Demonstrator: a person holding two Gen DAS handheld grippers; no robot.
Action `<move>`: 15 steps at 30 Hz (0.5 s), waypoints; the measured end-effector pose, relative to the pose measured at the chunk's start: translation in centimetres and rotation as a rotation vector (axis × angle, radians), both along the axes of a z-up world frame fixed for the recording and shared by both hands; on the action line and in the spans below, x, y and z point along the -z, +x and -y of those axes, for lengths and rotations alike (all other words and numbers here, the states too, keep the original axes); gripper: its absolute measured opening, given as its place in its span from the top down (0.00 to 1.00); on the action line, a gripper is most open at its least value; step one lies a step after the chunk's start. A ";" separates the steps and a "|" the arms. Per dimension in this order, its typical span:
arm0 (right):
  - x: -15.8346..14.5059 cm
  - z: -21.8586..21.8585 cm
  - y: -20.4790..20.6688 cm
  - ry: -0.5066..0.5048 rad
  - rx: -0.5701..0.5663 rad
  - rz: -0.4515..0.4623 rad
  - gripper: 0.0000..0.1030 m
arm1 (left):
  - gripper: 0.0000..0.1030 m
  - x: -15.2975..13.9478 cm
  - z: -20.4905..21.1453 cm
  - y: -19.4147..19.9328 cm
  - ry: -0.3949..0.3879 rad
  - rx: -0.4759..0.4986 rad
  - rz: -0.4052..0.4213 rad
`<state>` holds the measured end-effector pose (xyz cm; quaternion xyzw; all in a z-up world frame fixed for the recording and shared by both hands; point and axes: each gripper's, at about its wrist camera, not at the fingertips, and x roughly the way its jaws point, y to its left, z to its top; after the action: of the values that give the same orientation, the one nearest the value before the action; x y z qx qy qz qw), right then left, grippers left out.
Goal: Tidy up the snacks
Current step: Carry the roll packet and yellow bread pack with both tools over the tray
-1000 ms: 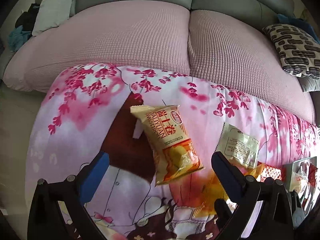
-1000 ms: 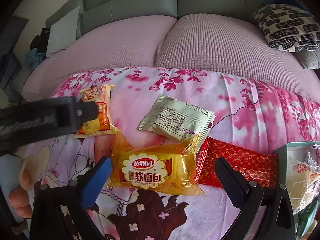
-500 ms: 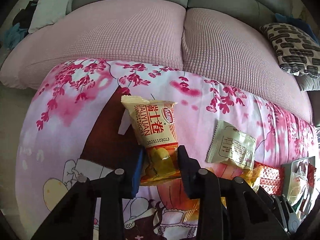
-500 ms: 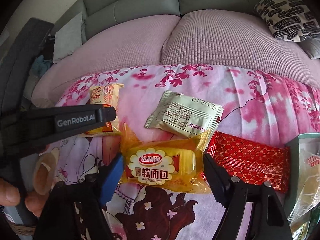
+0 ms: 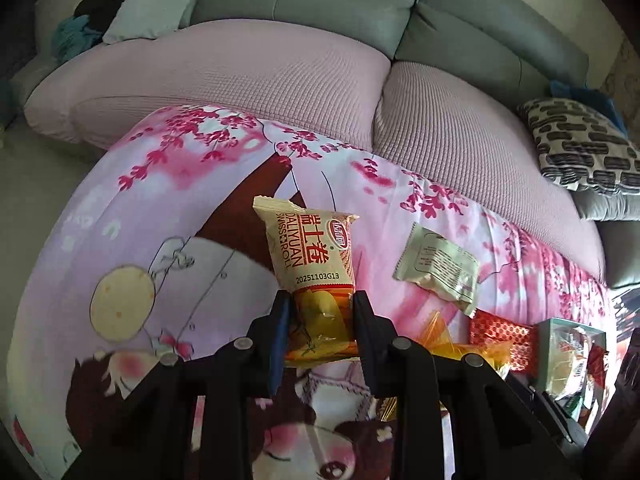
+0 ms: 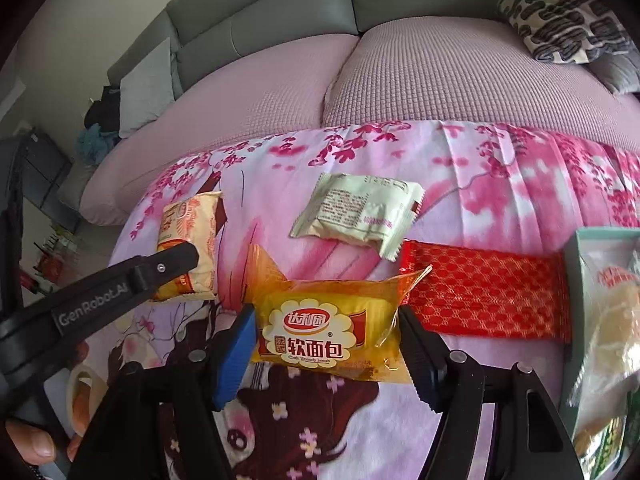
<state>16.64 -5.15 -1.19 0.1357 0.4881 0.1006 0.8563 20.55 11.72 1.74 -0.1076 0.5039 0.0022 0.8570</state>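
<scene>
A pink-covered sofa [image 5: 248,76] with grey back cushions fills the background, a patterned pillow [image 5: 584,148] at its right end. In front lies a cartoon-print cloth [image 5: 132,216] with pink blossoms, where the snacks are spread.

A second ago both grippers stood wide apart above the cloth. Now the left gripper [image 5: 320,312] has closed on the lower half of the Swiss roll pack [image 5: 312,248], which looks slightly raised off the cloth — a first pick seems secured. The right gripper [image 6: 324,344] has narrowed onto the yellow bread pack [image 6: 328,332]; both fingers touch its sides, though a firm clamp is not certain.

Still lying loose: a pale green packet [image 6: 360,212] beyond the bread, and a red packet [image 6: 484,296] just right of it. At the far right, a box [image 6: 576,264] already holds some snacks — likely the destination.
</scene>
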 end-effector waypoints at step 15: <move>-3.8 7.2 -8.9 0.014 0.134 0.072 0.31 | 0.69 -2.6 5.0 -7.6 -0.048 -0.054 0.066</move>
<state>7.69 -12.39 2.64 0.1705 0.4458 0.0512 0.8772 13.00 6.69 4.37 -0.1418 0.4724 0.0097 0.8699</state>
